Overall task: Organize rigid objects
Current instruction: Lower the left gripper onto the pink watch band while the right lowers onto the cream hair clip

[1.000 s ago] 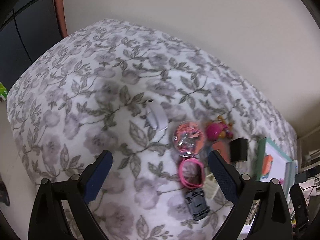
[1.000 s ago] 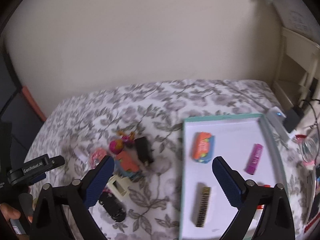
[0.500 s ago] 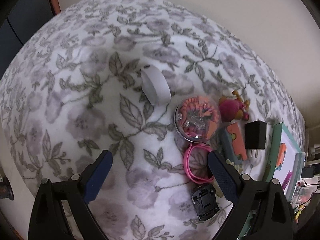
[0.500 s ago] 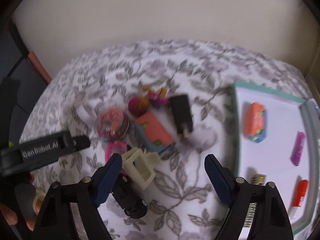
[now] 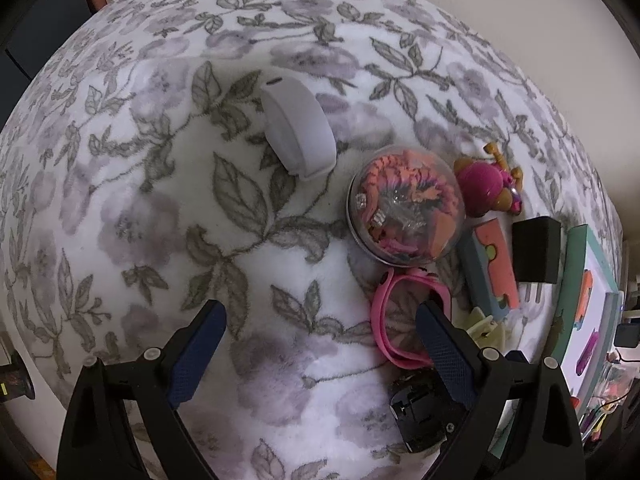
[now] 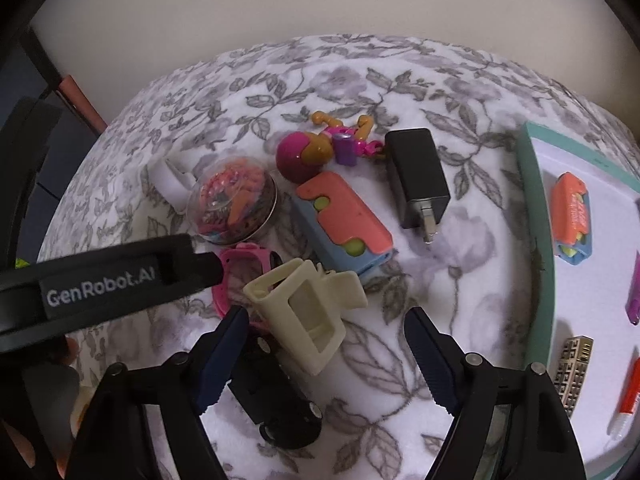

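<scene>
Loose objects lie on a floral blanket [image 5: 168, 208]: a white oval case [image 5: 298, 128], a clear dome of orange bits [image 5: 406, 206], a pink doll [image 6: 316, 150], an orange-and-blue toy [image 6: 342, 222], a black charger [image 6: 418, 178], a pink band [image 5: 394, 320], a cream clip [image 6: 306, 306] and a black toy car [image 6: 276, 400]. My left gripper [image 5: 320, 340] is open and empty, low over the blanket beside the pink band. My right gripper [image 6: 324, 344] is open and empty, with the cream clip between its fingertips.
A teal-rimmed white tray [image 6: 538, 240] at the right holds an orange-and-blue toy [image 6: 572, 220], a purple piece [image 6: 634, 292], a gold patterned bar [image 6: 572, 368] and a red-and-white pen [image 6: 628, 396]. The left gripper's arm [image 6: 92, 284] crosses the right wrist view. A wall stands behind.
Both grippers have moved down and closer to the pile of objects. The right gripper swung left from the tray to over the cream clip. Both stay open.
</scene>
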A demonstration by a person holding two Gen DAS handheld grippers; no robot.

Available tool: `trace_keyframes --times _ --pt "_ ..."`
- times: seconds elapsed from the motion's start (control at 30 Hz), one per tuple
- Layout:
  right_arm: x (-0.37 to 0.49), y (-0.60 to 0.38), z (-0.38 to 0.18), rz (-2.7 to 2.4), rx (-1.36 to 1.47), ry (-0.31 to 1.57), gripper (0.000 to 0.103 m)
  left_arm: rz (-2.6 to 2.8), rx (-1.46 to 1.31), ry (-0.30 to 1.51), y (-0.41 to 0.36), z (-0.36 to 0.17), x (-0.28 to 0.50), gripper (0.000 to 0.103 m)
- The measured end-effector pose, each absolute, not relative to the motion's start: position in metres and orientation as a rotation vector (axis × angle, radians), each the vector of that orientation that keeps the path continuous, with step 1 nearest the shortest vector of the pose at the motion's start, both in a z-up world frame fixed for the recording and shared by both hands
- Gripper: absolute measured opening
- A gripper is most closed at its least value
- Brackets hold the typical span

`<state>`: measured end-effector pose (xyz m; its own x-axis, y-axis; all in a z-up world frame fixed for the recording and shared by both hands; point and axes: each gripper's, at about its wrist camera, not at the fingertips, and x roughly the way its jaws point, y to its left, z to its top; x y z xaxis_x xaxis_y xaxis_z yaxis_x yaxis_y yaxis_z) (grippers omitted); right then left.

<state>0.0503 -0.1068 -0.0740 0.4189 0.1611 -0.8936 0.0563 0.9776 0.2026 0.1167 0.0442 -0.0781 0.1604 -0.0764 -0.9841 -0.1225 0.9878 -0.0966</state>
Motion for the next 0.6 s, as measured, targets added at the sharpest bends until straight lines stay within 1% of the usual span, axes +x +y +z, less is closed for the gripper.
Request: trace_keyframes --times 0.03,0.33,0.37,0.4,0.43,0.47,0.53,0.6 --pt "0.051 -0.107 -0.075 0.066 0.220 1.142 0.077 0.033 -0.164 1.416 0.044 -0.080 0.117 0.096" --pt "0.051 -0.120 -0.069 0.071 0.274 1.109 0.067 0.039 -0.118 1.437 0.032 -0.095 0.122 0.095" --pt "0.051 -0.121 -0.068 0.070 0.281 1.107 0.067 0.044 -0.106 1.434 0.030 -0.096 0.123 0.090" --pt "0.051 -0.123 -0.068 0.070 0.290 1.105 0.066 0.050 -0.097 1.434 0.026 -0.099 0.123 0.080" --pt "0.051 -0.124 -0.068 0.072 0.296 1.103 0.065 0.054 -0.092 1.436 0.026 -0.100 0.123 0.076" --pt "0.051 -0.126 -0.067 0.072 0.303 1.100 0.065 0.053 -0.093 1.439 0.024 -0.099 0.123 0.072" --pt "0.051 -0.128 -0.066 0.069 0.310 1.096 0.064 0.042 -0.116 1.443 0.026 -0.099 0.122 0.069" --pt "0.050 -0.130 -0.065 0.065 0.315 1.093 0.064 0.030 -0.119 1.439 0.024 -0.098 0.121 0.063"
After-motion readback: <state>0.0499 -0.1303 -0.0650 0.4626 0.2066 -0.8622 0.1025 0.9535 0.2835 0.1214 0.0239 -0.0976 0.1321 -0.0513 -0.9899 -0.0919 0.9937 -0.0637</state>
